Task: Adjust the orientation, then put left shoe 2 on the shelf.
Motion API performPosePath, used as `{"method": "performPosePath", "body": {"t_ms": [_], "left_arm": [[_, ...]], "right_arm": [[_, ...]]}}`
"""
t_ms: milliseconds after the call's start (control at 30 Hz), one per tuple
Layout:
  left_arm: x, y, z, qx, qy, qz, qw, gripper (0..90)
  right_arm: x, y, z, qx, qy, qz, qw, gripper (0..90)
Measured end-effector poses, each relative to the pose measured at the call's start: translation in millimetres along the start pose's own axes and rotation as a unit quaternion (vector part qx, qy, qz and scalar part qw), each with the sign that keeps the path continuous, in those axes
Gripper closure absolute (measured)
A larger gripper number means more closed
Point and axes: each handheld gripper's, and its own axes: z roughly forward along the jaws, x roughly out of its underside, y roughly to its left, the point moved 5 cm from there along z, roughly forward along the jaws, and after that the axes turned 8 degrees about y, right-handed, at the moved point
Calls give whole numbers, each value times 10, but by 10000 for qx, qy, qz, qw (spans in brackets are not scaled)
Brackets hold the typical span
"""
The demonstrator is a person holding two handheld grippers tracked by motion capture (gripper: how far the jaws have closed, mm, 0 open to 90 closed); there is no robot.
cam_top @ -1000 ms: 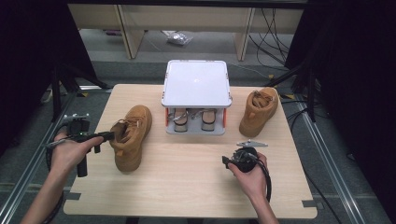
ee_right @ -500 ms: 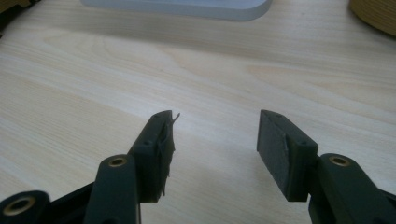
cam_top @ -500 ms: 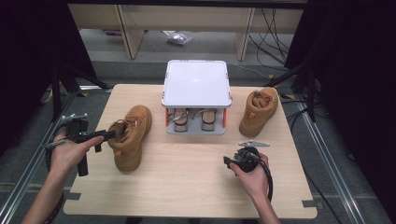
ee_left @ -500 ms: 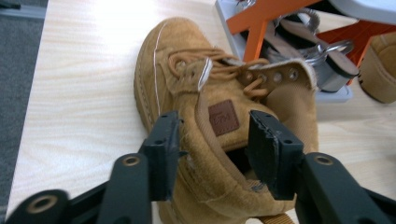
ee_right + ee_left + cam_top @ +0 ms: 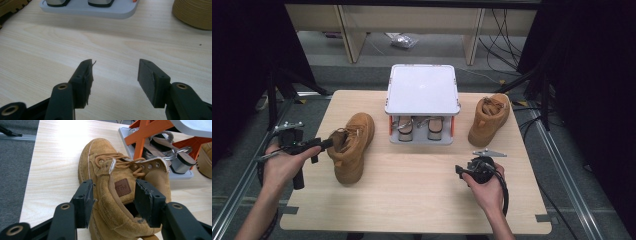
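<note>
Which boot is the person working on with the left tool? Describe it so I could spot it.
Start at the white-topped rack at the table's far middle. The tan lace-up boot stands left of it, the left tool's open jaws straddling its collar. The other tan boot stands right of the rack, untouched.

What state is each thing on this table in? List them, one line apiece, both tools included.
left tool: open, jaws just opened, boot collar between them, unpressed
right tool: open, nothing between the jaws
left boot: upright on its sole, released
right boot: upright on its sole, untouched
shoe rack: top shelf bare
heeled shoes: a pair, stowed on the rack's lower shelf
</note>
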Motion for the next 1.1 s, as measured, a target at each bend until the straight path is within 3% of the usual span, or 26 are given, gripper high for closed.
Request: {"method": "performPosePath", "body": {"t_ms": [100,133,200,300,333,400,567,633,667,800,833,967,1100], "left_arm": [[-15,-4,3,-76,40,1,10000,490],[-25,-16,14,-69,6,-42,10000,487],[-24,-10,21,-147,178,45,9997,482],[-36,-10,53,-232,250,56,9994,475],[-41,10,87,-324,268,0,9991,474],[-39,22,107,-338,294,-6,9990,473],[-42,63,171,-376,471,15,9982,477],[-59,50,205,-332,515,53,9981,481],[-47,9,250,-307,695,121,9970,480],[-17,-54,329,-313,751,119,9966,493],[-7,-55,345,-315,868,159,9956,493],[-3,-55,412,-411,1042,90,9937,528],[-15,-56,452,-398,1085,22,9933,563]], "right_arm": [[-15,5,7,16,6,-30,10000,467],[-12,51,5,-54,56,185,9998,466],[-30,20,20,-41,38,-34,10000,465],[-32,23,36,-114,29,-71,9999,464],[-16,33,32,-86,125,53,9999,463],[-21,22,38,-91,61,-51,9999,464],[-12,35,23,-45,121,13,9999,463],[-17,35,19,-45,101,13,9999,463],[-29,29,16,7,59,-25,10000,463],[-27,64,13,-80,71,-41,9999,462],[-27,64,13,-80,71,-41,9999,462],[-11,89,17,-44,152,-38,9999,458],[0,98,17,-87,223,49,9997,456]]}}
